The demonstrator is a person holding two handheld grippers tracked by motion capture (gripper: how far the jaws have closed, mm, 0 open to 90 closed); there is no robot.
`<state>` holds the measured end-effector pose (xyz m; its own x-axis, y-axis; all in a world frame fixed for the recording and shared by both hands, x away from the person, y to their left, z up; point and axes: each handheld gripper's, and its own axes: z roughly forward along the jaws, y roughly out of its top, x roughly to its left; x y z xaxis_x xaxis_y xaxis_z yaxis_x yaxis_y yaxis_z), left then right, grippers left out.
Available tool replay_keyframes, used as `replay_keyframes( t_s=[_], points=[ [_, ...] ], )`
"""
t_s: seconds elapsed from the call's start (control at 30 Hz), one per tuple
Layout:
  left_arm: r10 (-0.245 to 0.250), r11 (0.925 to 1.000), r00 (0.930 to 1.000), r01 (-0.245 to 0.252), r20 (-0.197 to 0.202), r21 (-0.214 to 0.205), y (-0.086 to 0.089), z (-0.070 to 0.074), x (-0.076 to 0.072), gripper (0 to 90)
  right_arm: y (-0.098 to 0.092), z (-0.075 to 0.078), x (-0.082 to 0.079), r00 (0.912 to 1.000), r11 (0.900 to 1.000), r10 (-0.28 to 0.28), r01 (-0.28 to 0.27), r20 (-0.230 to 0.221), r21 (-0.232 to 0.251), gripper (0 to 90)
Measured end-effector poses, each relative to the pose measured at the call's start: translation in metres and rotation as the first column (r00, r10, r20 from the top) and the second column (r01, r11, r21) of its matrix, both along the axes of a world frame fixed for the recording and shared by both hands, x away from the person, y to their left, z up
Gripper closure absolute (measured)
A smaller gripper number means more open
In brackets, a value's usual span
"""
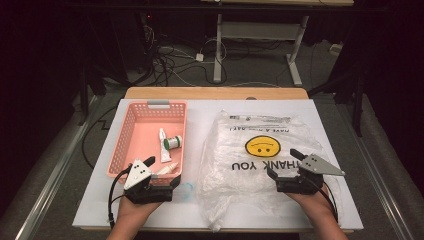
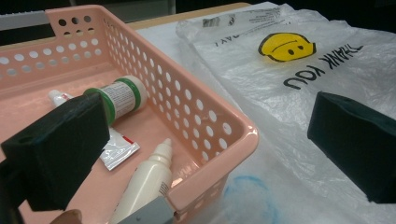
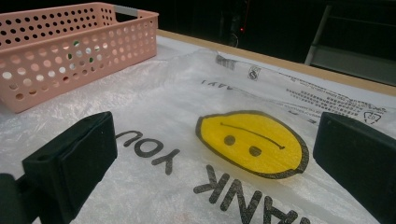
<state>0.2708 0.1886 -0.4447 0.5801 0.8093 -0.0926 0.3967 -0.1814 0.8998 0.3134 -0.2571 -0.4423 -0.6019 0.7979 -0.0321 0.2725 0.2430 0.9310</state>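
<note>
Both hands come in from the near edge of the bench [image 1: 345, 210], each carrying a gripper. On the left, the left gripper [image 1: 162, 172] has its jaws spread wide with nothing between them; they straddle the near right corner of the pink basket [image 1: 125, 135], one jaw above the basket's inside and the other outside it over the edge of the plastic bag [image 1: 260, 165]. They touch neither, as far as the left gripper view tells. On the right, the right gripper [image 1: 284, 164] also stands released, jaws as wide apart, low above the bag near the words "THANK YOU", gripping nothing; whether the pads brush the film I cannot tell.

Inside the basket, nearest the left jaw, lies a white dropper bottle [image 2: 147, 182] with its tip pointing away, then a white tube [image 2: 114, 149], then a small jar with a green cap [image 2: 122, 96] on its side. Beyond the right gripper the bag lies flat and crinkled on the bench, its yellow smiley face [image 1: 262, 145] just ahead of the jaws.
</note>
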Motion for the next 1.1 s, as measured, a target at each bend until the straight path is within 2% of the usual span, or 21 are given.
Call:
replay_keyframes(
  t_s=[0.43,0.53,0.6,0.7,0.73,0.8,0.93,0.97,1.0,1.1],
  points=[
    [-0.003,1.0,1.0,0.003,0.0,0.002,-0.001,0.002,0.0,0.0,0.001,0.004,-0.002,1.0,1.0,0.004,-0.004,-0.002,-0.004,0.3],
    [0.005,0.9999,1.0,-0.005,0.006,0.015,-0.001,0.003,-0.001,0.0,-0.004,0.011,-0.003,0.9994,0.9994,-0.033,0.033,0.006,-0.01,0.2],
    [0.004,0.9999,1.0,-0.004,0.003,0.011,-0.001,0.003,-0.001,0.0,-0.007,0.014,-0.003,0.9992,0.9992,-0.039,0.039,0.006,-0.009,0.2],
    [0.003,0.9999,1.0,-0.003,0.007,0.016,-0.001,0.004,-0.001,0.0,-0.023,0.02,-0.003,0.9973,0.9973,-0.074,0.074,-0.001,0.001,0.2],
    [0.003,0.9999,1.0,-0.003,0.008,0.016,-0.001,0.005,-0.001,0.0,-0.023,0.02,-0.003,0.9973,0.9973,-0.074,0.074,-0.001,0.001,0.2],
    [0.0,0.9999,1.0,0.0,0.005,0.014,-0.002,0.005,0.0,0.0,-0.037,0.019,-0.001,0.9945,0.9945,-0.104,0.104,-0.013,0.014,0.2],
    [-0.005,0.9998,1.0,0.005,0.002,0.017,-0.004,0.005,0.001,0.0,-0.056,0.019,0.002,0.9861,0.9867,-0.162,0.162,-0.037,0.009,0.8],
    [-0.005,0.9999,1.0,0.005,0.005,0.017,-0.004,0.005,0.001,0.0,-0.056,0.019,0.002,0.9861,0.9867,-0.162,0.162,-0.037,0.009,0.8],
    [-0.006,0.9998,1.0,0.006,0.006,0.021,-0.004,0.005,0.001,0.0,-0.065,0.018,0.002,0.9807,0.982,-0.188,0.189,-0.052,0.005,2.9],
    [-0.005,0.9998,0.9999,0.004,0.014,0.02,-0.005,0.006,0.001,0.0,-0.077,0.014,0.005,0.972,0.9758,-0.218,0.218,-0.087,-0.005,3.6]
  ],
)
